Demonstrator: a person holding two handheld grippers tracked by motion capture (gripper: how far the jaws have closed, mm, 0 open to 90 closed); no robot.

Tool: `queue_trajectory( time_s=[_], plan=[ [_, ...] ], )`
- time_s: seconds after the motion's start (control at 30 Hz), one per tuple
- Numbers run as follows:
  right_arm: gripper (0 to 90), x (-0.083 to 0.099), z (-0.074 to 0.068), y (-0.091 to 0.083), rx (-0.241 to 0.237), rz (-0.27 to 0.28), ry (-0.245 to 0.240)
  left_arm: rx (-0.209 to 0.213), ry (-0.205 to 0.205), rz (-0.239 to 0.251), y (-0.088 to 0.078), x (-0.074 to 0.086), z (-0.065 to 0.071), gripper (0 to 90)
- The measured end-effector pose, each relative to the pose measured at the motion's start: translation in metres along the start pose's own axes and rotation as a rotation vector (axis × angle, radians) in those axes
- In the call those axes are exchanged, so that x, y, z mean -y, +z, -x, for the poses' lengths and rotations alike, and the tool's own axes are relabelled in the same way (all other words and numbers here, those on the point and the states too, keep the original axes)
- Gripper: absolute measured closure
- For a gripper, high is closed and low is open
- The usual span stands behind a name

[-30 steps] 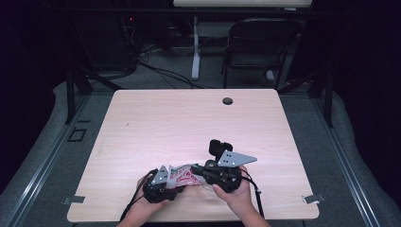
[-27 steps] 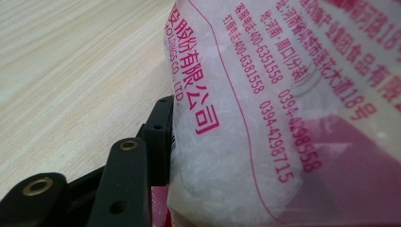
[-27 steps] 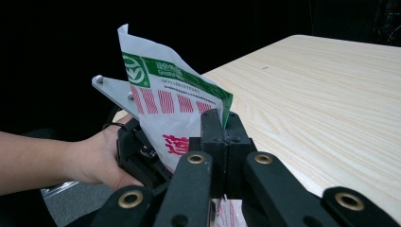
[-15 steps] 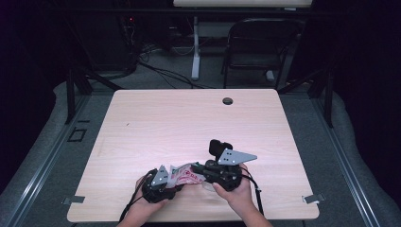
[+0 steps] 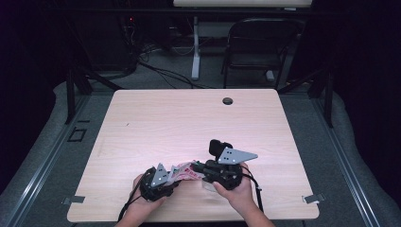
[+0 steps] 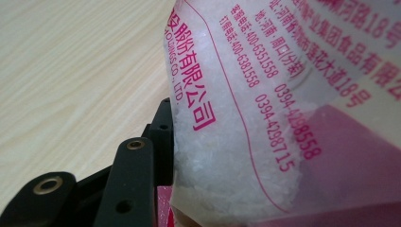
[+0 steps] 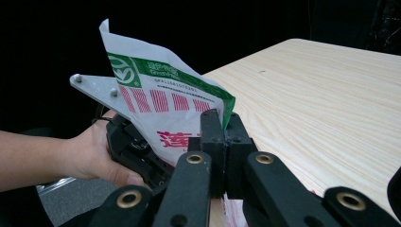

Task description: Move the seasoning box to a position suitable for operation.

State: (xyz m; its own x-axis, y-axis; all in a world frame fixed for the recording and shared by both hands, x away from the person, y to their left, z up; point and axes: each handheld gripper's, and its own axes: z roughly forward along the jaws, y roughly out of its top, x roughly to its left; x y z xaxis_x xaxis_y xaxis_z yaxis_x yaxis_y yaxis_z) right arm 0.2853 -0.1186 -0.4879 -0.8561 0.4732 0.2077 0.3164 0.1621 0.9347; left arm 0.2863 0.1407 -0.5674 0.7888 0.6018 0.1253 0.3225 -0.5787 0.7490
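Now the right tool (image 7: pixel 222 156) has its jaws pressed together on the edge of a plastic bag (image 7: pixel 165 106) printed in red and green. Its partner, the left tool (image 5: pixel 158 179), has just been closing its jaws, and the bag's clear part, full of white grains (image 6: pixel 222 156), lies against one black jaw; whether it grips I cannot tell. Both hands keep the bag low over the near edge of the pale wooden desk (image 5: pixel 189 118).
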Motion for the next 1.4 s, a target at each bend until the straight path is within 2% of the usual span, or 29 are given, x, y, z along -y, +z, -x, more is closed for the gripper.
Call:
queue_trajectory(
  time_s=[0.27,0.9,1.4],
  plan=[
    [89.6,-0.002,0.002,-0.002,0.008,-0.005,-0.008,-0.043,0.03,-0.002,0.0,-0.004,0.0,58.9],
    [89.7,-0.003,0.01,-0.013,0.019,-0.003,-0.014,-0.159,0.148,-0.022,0.0,-0.024,0.0,59.3],
    [89.7,-0.001,0.017,-0.025,0.025,0.012,0.016,-0.232,0.275,-0.05,0.0,-0.042,-0.001,59.4]
  ],
)
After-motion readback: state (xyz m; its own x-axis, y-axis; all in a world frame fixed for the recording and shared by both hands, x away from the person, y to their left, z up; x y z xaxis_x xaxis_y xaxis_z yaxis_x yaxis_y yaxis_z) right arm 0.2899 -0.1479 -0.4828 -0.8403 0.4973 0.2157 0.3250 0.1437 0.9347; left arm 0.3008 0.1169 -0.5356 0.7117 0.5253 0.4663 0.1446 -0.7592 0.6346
